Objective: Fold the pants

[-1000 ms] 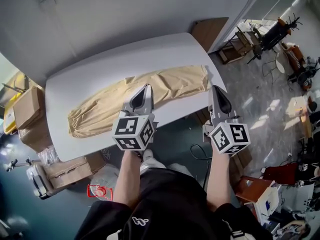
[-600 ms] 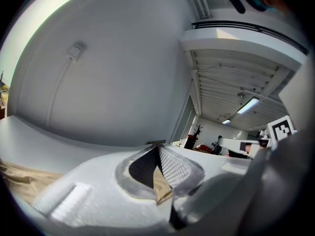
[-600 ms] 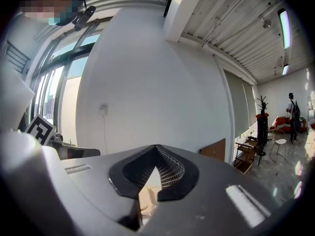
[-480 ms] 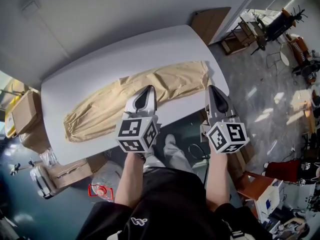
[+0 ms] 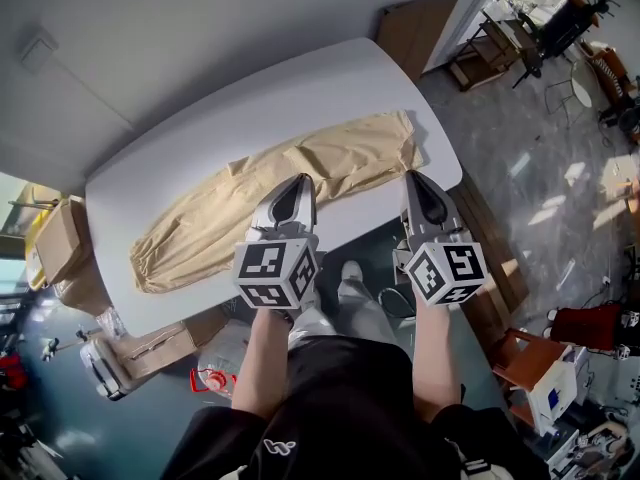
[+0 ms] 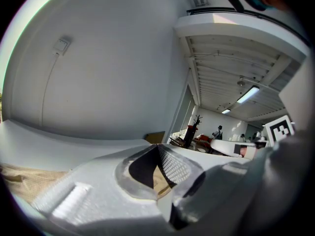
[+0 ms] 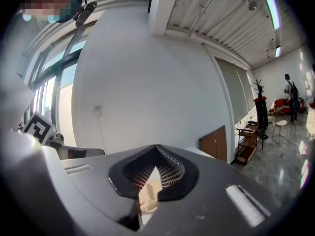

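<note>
Beige pants (image 5: 215,213) lie stretched out along the white table (image 5: 200,133), from the near left to the far right corner. My left gripper (image 5: 298,178) is shut with nothing in it, its tips over the pants' near edge around the middle. My right gripper (image 5: 413,175) is shut and empty, tips at the table's near edge just short of the pants' right end. In the left gripper view the jaws (image 6: 158,146) meet at the tips, with beige cloth (image 6: 19,178) low at the left. In the right gripper view the jaws (image 7: 156,146) are closed, and cloth (image 7: 147,195) shows through the gap below.
Cardboard boxes (image 5: 60,238) and a longer box (image 5: 150,340) sit on the floor left of the table. A brown panel (image 5: 420,18) stands past the far right corner. A wooden stool (image 5: 520,353) is on the floor at right. The person's legs are below the table edge.
Both grippers have moved forward and down toward the table; the left tips now reach over the pants' near edge and the right tips reach the table edge. The jaws stay closed.
</note>
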Motion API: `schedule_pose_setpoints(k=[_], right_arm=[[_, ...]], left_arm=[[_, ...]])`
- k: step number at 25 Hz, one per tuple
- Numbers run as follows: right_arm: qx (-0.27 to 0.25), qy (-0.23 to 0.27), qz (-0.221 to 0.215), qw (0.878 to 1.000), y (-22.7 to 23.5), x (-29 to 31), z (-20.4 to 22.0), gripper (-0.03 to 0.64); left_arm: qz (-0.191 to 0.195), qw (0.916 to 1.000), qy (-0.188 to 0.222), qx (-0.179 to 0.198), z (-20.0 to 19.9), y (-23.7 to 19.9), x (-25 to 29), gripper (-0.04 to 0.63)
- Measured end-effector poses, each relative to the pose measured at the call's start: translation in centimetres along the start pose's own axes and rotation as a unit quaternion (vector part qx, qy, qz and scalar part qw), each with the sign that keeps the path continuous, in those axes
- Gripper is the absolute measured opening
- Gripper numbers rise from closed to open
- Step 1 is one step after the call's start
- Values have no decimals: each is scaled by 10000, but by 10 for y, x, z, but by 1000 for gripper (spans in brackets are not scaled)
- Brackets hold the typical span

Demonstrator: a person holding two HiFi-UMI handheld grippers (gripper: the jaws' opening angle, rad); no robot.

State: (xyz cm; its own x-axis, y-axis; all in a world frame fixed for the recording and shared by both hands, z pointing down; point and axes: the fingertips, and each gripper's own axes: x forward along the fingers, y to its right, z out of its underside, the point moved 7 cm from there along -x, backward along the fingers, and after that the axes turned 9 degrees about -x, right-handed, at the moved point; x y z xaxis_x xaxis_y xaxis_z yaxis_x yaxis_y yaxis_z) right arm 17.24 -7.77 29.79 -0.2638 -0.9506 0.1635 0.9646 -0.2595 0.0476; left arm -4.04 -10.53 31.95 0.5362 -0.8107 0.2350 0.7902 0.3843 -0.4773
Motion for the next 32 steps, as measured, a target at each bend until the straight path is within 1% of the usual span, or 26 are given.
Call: schedule_pose_setpoints(k=[6, 7, 8, 12, 17, 19, 23, 25, 32], right_arm=[[177, -174, 46, 9997, 25, 4, 23, 7], [206, -245, 9, 9995, 29, 7, 28, 73], [241, -330, -26, 9992, 33, 10, 32, 121], [275, -553, -57, 9981, 47, 21, 45, 156], [367, -749, 78, 9965, 72, 38, 67, 236], [412, -848, 119, 9955, 82, 44, 77, 268], [476, -1114, 176, 9925, 100, 58, 100, 308], [496, -1262, 213, 9905, 109, 65, 112, 343], [596, -1673, 263, 9838, 134, 79, 147, 362]], left_arm=[[37, 9993, -336, 150, 19, 5, 20, 3], [38, 9991, -384, 159, 22, 5, 25, 3], [39, 9989, -432, 160, 25, 5, 30, 3], [67, 9978, -625, 197, 36, 10, 49, 3], [66, 9959, -842, 308, 47, 15, 70, 3], [22, 9952, -917, 326, 51, 15, 77, 3], [-101, 9939, -1055, 308, 60, 12, 90, 3], [-149, 9933, -1114, 279, 66, 9, 97, 3], [-313, 9909, -1294, 191, 84, 7, 121, 3]])
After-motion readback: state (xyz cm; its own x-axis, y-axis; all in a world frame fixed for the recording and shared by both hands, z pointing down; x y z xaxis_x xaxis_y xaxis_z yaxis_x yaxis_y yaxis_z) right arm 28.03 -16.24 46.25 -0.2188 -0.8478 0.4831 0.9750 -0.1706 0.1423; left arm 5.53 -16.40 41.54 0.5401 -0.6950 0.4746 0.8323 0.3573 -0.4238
